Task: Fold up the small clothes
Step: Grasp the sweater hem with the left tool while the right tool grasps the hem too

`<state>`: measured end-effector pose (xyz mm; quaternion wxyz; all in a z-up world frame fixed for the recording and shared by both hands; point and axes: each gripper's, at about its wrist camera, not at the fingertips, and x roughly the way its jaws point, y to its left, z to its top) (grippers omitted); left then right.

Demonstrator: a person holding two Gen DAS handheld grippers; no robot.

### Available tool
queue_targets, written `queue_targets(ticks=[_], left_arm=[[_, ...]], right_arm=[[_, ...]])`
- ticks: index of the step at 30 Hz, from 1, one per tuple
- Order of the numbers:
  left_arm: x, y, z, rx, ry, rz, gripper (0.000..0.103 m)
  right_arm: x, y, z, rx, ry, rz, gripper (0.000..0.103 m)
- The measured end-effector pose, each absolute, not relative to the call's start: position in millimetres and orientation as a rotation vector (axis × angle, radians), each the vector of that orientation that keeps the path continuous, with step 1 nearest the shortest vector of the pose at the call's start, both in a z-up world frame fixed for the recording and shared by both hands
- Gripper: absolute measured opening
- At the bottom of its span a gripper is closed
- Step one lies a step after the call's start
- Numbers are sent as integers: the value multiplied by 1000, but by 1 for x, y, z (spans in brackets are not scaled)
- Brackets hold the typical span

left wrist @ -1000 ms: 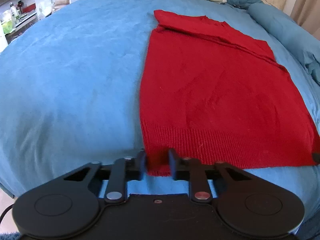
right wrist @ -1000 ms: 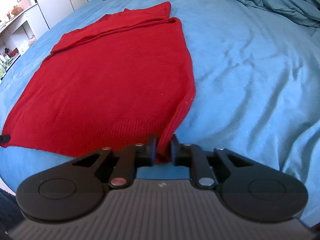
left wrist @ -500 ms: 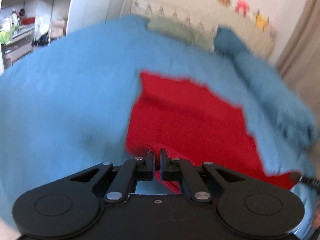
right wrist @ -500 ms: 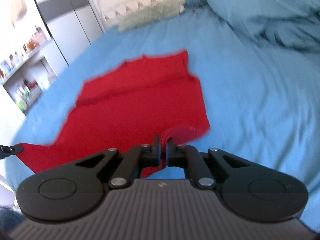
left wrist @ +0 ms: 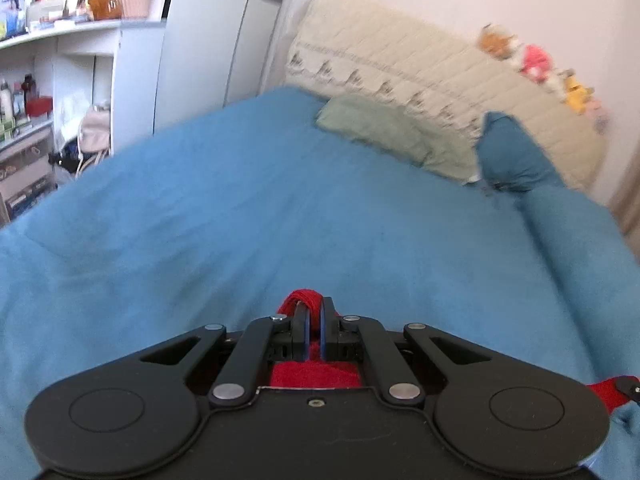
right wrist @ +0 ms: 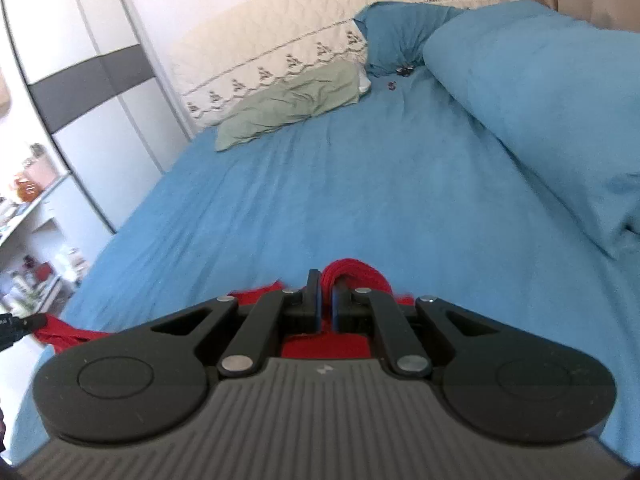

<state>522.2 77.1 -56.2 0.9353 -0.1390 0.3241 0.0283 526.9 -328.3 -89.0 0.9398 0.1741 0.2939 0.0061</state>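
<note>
My left gripper (left wrist: 313,305) is shut on a corner of the red knit garment (left wrist: 316,374); a loop of red cloth sticks out past the fingertips. My right gripper (right wrist: 326,280) is shut on another corner of the same garment (right wrist: 352,276), which bunches beside its fingertips. Both hold the cloth lifted above the blue bed (left wrist: 240,216). Most of the garment hangs below the grippers, hidden. A stretch of red cloth runs to the left edge of the right wrist view (right wrist: 64,330), where the tip of the other gripper shows.
A green pillow (right wrist: 292,100) and a cream quilted headboard (left wrist: 440,80) lie at the far end of the bed. A rolled blue duvet (right wrist: 560,112) lies along the right. White shelves (left wrist: 48,92) and a wardrobe (right wrist: 100,80) stand left of the bed.
Both grippers have closed on the garment's near corners and lifted it forward over the bed. The flat red garment no longer shows ahead; only bare blue sheet does.
</note>
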Motion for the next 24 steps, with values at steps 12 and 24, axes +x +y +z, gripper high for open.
queue_targets(ticks=[12, 24], left_arm=[[615, 73, -187, -242, 745, 146, 5], [557, 66, -125, -119, 609, 138, 88]], right_arm=[[635, -341, -233, 398, 656, -115, 20], [600, -329, -188, 256, 501, -85, 98]])
